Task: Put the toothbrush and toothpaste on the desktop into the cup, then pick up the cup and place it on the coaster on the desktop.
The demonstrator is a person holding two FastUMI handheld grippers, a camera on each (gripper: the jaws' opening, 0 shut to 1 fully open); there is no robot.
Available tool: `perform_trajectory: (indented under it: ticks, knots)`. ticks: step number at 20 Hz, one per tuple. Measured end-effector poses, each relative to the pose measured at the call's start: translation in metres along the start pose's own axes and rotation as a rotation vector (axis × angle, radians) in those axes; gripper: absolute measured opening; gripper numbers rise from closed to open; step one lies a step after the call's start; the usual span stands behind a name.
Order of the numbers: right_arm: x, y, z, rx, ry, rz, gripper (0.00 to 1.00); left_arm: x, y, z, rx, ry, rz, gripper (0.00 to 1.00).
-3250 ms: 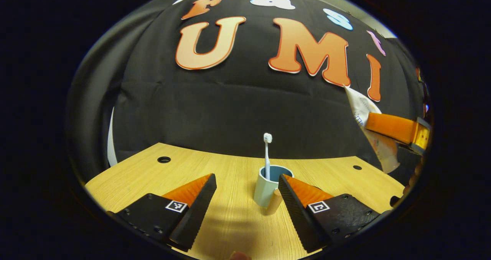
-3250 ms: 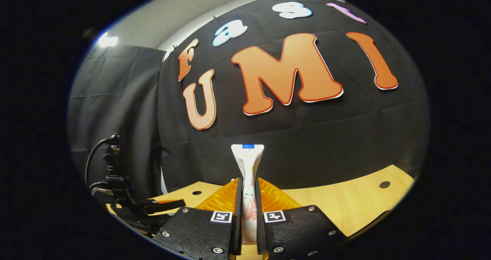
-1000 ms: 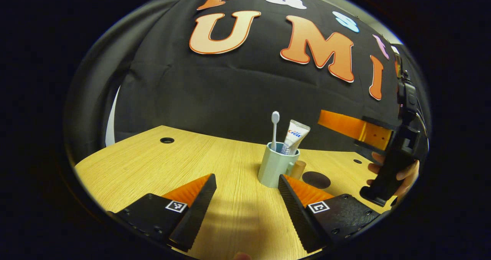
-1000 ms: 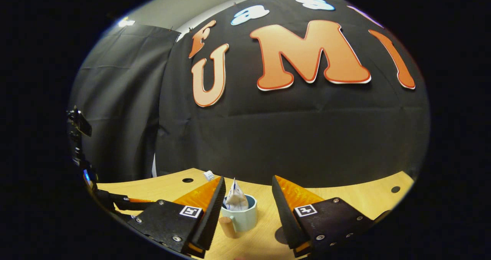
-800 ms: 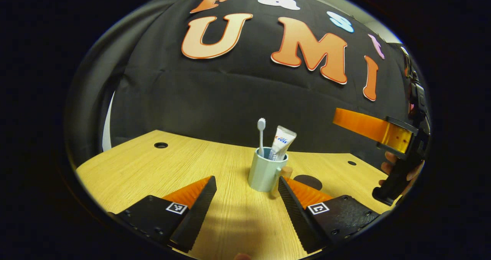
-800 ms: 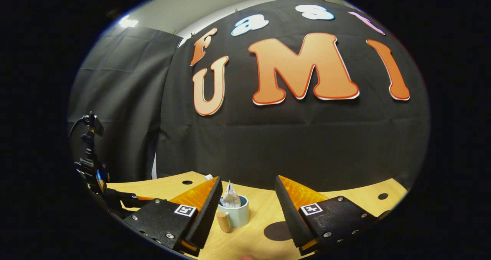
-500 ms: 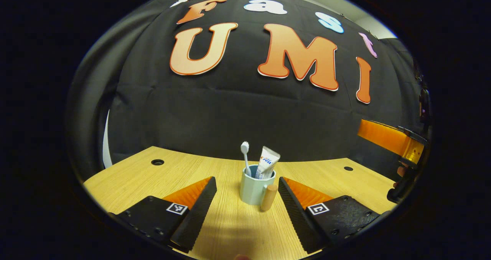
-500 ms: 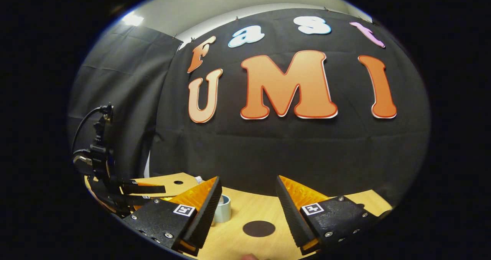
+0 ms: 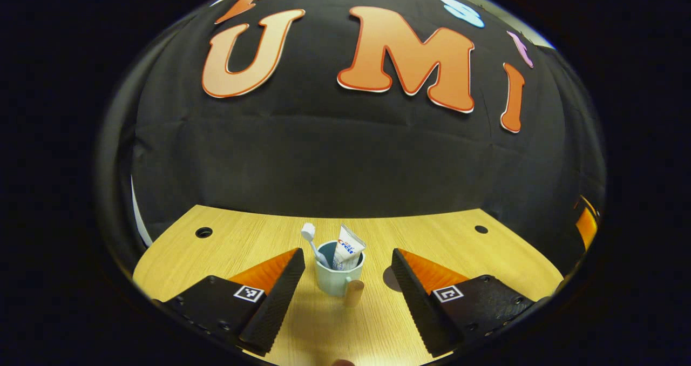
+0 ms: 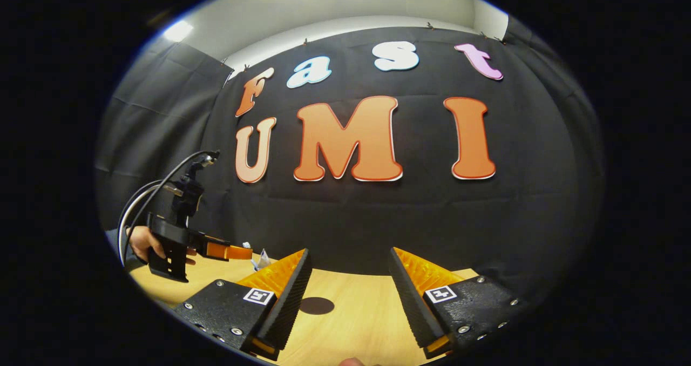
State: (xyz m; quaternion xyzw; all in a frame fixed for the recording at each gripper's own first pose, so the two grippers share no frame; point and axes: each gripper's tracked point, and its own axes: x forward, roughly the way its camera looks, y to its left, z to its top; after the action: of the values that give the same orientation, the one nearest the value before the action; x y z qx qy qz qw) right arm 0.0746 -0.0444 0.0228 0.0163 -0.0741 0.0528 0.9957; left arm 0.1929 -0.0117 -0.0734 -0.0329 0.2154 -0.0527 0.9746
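In the left gripper view a pale green cup (image 9: 332,280) with a wooden handle stands on the wooden desktop (image 9: 243,242). A white toothbrush (image 9: 312,240) and a white toothpaste tube (image 9: 344,246) stick out of it. My left gripper (image 9: 348,269) is open just short of the cup, one finger on either side. The dark round coaster (image 9: 390,277) lies right of the cup, partly behind the right finger. In the right gripper view my right gripper (image 10: 348,271) is open and holds nothing, the coaster (image 10: 317,305) lies between its fingers, and the toothpaste tube's top (image 10: 263,259) peeks out at left.
The left gripper (image 10: 229,252) and the hand (image 10: 141,243) that holds it show at the left of the right gripper view. Small round holes (image 9: 204,232) sit near the desktop's back corners. An orange finger (image 9: 586,226) shows at the right edge of the left gripper view.
The toothpaste, held by my right gripper earlier, now stands in the cup and the right gripper has let go and drawn back right. My left gripper has moved closer to the cup.
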Motion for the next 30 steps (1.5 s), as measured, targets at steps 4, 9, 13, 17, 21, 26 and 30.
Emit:
perform_trajectory:
  ticks: [4, 9, 13, 17, 21, 26, 30]
  knots:
    - [-0.03, -0.036, 0.011, -0.042, -0.012, -0.05, 0.86, 0.013, -0.005, -0.02, -0.025, 0.169, 0.004, 0.97]
    - [-0.064, -0.061, 0.023, -0.057, -0.025, -0.095, 0.87, 0.026, -0.009, -0.047, -0.052, 0.372, 0.027, 0.97]
    - [-0.084, -0.061, 0.017, -0.052, -0.026, -0.088, 0.87, 0.043, -0.002, -0.068, -0.074, 0.489, 0.076, 0.98]
    - [-0.098, -0.059, 0.003, -0.025, 0.005, -0.085, 0.87, 0.05, -0.003, -0.071, -0.102, 0.587, 0.119, 0.97]
    - [-0.107, -0.06, -0.002, -0.01, 0.014, -0.081, 0.87, 0.048, 0.008, -0.052, -0.135, 0.643, 0.165, 0.86]
    - [-0.114, -0.069, -0.008, 0.028, 0.016, -0.097, 0.87, 0.064, 0.019, -0.008, -0.149, 0.657, 0.212, 0.34]
    - [-0.117, -0.075, -0.013, 0.063, 0.02, -0.113, 0.87, 0.062, 0.038, 0.032, -0.155, 0.654, 0.216, 0.22]
